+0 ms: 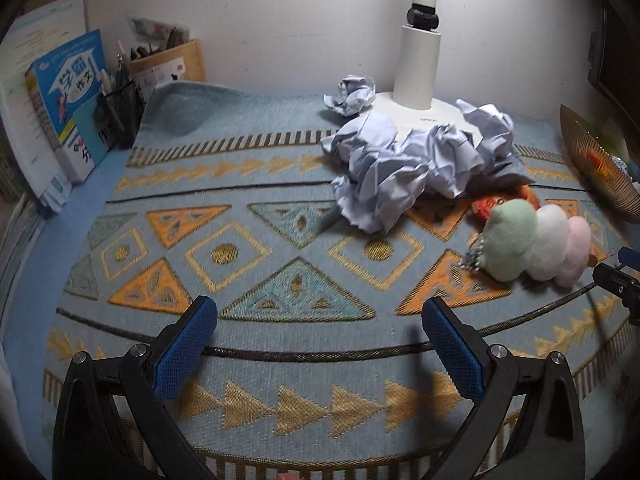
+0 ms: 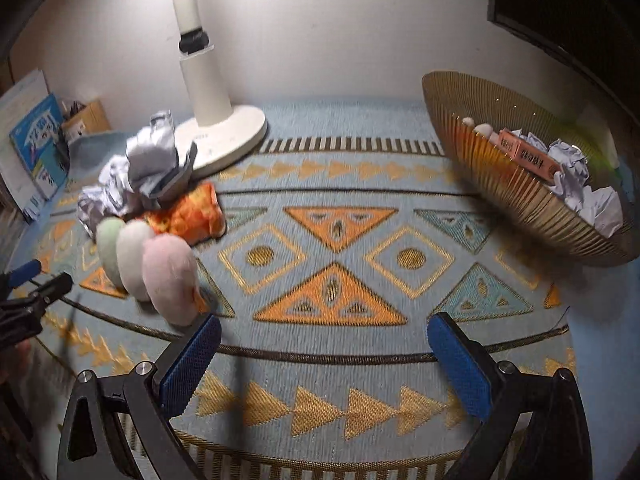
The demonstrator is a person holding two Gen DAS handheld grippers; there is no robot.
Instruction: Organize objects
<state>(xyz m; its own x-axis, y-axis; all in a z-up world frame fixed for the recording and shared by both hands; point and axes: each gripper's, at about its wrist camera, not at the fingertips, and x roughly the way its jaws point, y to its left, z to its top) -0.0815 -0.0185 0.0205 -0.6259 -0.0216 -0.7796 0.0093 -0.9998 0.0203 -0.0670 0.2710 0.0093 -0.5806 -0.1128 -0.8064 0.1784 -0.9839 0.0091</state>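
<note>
Inside gold basket: crumpled paper, pink box.

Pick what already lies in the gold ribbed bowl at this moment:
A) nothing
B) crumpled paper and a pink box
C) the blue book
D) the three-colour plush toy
B: in the right wrist view the gold bowl holds crumpled paper and a pink box.

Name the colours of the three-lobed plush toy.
Green, white and pink on the plush toy, clearest in the right wrist view.
</note>
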